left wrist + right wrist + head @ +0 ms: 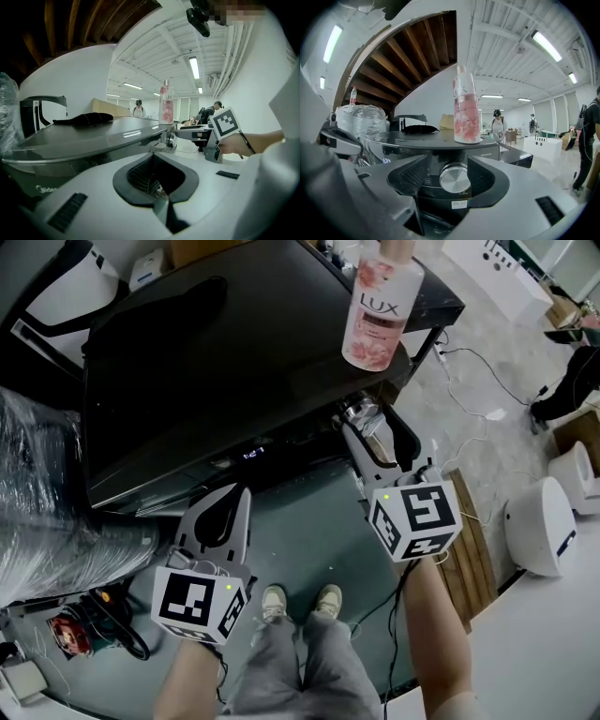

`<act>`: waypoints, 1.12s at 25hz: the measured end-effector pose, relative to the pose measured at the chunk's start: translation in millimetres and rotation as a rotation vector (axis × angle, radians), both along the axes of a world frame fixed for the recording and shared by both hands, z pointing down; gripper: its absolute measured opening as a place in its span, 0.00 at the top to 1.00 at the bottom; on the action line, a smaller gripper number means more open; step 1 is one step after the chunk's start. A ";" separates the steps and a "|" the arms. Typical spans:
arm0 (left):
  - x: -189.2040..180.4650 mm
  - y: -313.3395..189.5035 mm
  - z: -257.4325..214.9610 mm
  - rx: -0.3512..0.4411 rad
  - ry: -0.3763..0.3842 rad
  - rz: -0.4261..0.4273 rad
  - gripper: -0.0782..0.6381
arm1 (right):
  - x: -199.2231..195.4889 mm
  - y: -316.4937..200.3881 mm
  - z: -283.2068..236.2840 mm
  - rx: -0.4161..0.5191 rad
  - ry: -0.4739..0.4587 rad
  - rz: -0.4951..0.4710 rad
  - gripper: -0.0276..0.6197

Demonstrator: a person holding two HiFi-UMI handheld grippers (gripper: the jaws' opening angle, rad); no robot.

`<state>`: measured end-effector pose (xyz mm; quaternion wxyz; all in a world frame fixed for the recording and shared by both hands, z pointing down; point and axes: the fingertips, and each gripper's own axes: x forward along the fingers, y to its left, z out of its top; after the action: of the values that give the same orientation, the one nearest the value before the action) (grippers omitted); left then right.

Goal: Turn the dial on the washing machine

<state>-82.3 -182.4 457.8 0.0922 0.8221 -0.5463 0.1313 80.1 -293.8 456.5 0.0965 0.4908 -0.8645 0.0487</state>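
Note:
The dark washing machine (234,362) fills the upper head view, and its round silver dial (359,412) sits at the right end of the front panel. My right gripper (367,422) reaches up to it. In the right gripper view the dial (454,178) stands between the black pads (412,176) with small gaps on both sides, so the gripper (447,176) is open around it. My left gripper (239,493) hangs lower left, off the machine, shut with nothing in it (157,177).
A pink LUX bottle (380,306) stands on the lid just above the dial, and a black cloth (183,301) lies farther back. A plastic-wrapped bundle (47,493) is at the left. Cables and a white round device (539,526) lie on the floor at the right.

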 end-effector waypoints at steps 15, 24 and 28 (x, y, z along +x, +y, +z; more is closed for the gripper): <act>-3.5 43.9 -89.6 0.105 -0.095 0.086 0.86 | -7.8 102.5 -120.4 0.083 -0.039 0.019 0.82; -12.4 68.0 -181.7 0.191 -0.075 0.127 0.86 | -19.3 156.7 -220.1 0.160 -0.031 0.014 0.85; -19.5 81.4 -231.5 0.238 -0.042 0.135 0.86 | -25.2 176.9 -268.9 0.195 -0.036 0.000 0.85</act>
<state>-101.9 -101.0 226.2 -0.0265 0.8592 -0.5032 0.0889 54.9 -116.8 187.6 0.0326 0.4970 -0.8667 -0.0267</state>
